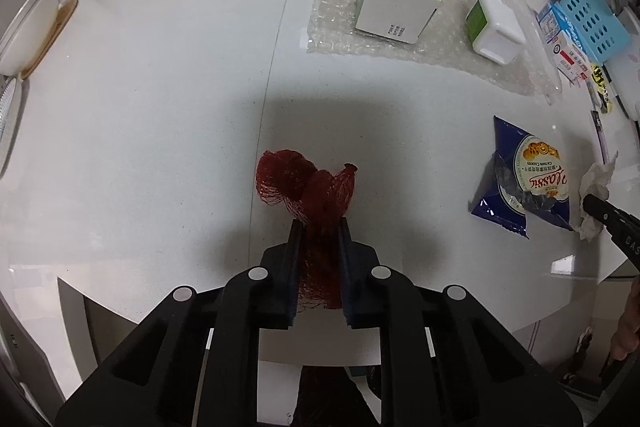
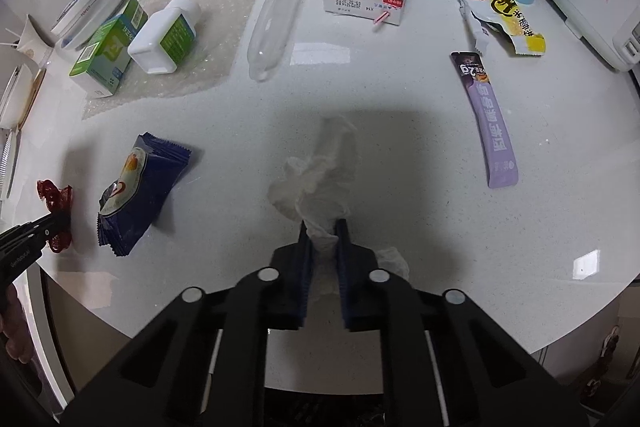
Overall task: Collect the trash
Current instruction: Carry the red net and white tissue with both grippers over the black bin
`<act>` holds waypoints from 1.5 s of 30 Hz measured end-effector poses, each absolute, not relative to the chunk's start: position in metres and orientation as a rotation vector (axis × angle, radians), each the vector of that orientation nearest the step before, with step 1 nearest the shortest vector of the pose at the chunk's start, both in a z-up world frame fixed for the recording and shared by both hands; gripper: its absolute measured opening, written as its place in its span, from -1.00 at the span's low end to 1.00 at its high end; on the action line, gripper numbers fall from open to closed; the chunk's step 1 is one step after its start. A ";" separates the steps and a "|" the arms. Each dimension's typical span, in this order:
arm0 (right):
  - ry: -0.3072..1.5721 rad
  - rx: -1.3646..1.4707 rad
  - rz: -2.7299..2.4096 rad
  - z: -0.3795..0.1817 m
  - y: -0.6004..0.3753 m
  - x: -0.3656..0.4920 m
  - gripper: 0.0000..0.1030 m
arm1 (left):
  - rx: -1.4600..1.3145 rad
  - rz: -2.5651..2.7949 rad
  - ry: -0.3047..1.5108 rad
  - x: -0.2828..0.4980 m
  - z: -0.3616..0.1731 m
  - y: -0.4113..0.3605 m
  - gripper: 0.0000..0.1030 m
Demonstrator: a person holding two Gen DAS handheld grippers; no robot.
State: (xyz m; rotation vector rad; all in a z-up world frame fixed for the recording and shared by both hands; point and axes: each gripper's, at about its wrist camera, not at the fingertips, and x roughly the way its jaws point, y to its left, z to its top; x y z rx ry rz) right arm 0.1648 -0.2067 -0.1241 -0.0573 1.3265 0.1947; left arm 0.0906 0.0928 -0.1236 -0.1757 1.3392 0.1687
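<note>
Netting, a red mesh bag [image 1: 308, 187], sits bunched between the left gripper's [image 1: 319, 227] fingers, which are pinched onto its lower part while the rest bulges out past the tips above the white surface [image 1: 160, 131]. The right gripper [image 2: 323, 227] likewise has its fingers closed on a crumpled white tissue [image 2: 320, 167]. Both grippers point steeply down at the surface.

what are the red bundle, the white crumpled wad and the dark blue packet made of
Red bundle of netting: looks like plastic mesh, with an open weave you can see through.
White crumpled wad: likely tissue paper, matte with soft creases.
Dark blue snack packet: probably glossy plastic film, with serrated sealed ends and printing.
</note>
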 end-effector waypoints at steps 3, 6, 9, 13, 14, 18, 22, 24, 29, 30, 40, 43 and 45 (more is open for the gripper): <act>1.306 -0.047 0.198 -0.116 -0.215 0.160 -0.81 | -0.152 0.174 1.304 0.089 -0.110 0.082 -0.70; 1.291 -0.041 0.202 -0.107 -0.221 0.153 -0.81 | -0.155 0.187 1.272 0.080 -0.094 0.079 -0.70; 1.272 -0.043 0.206 -0.097 -0.227 0.146 -0.81 | -0.152 0.188 1.235 0.074 -0.084 0.070 -0.70; 1.239 -0.034 0.212 -0.082 -0.233 0.135 -0.81 | -0.159 0.151 1.214 0.075 -0.074 0.055 -0.70; 1.231 -0.034 0.213 -0.078 -0.234 0.134 -0.81 | -0.159 0.143 1.208 0.071 -0.074 0.050 -0.70; 1.207 -0.027 0.225 -0.063 -0.238 0.123 -0.81 | -0.178 0.106 1.194 0.054 -0.065 0.038 -0.70; 1.179 -0.028 0.228 -0.051 -0.242 0.111 -0.81 | -0.182 0.082 1.184 0.045 -0.059 0.020 -0.70; 1.167 -0.028 0.231 -0.046 -0.244 0.105 -0.81 | -0.189 0.072 1.179 0.042 -0.056 0.013 -0.70; 1.133 -0.022 0.232 -0.028 -0.251 0.089 -0.81 | -0.178 0.052 1.165 0.035 -0.048 0.000 -0.70; 1.129 -0.018 0.230 -0.025 -0.253 0.085 -0.81 | -0.181 0.046 1.163 0.033 -0.046 -0.002 -0.70; 1.086 -0.020 0.225 -0.005 -0.266 0.050 -0.81 | -0.167 0.000 1.130 0.013 -0.029 -0.023 -0.70; 1.088 -0.019 0.234 -0.008 -0.268 0.040 -0.81 | -0.164 -0.013 1.128 0.006 -0.028 -0.029 -0.70; 1.092 -0.028 0.237 -0.011 -0.268 0.032 -0.81 | -0.163 -0.021 1.131 0.001 -0.029 -0.033 -0.70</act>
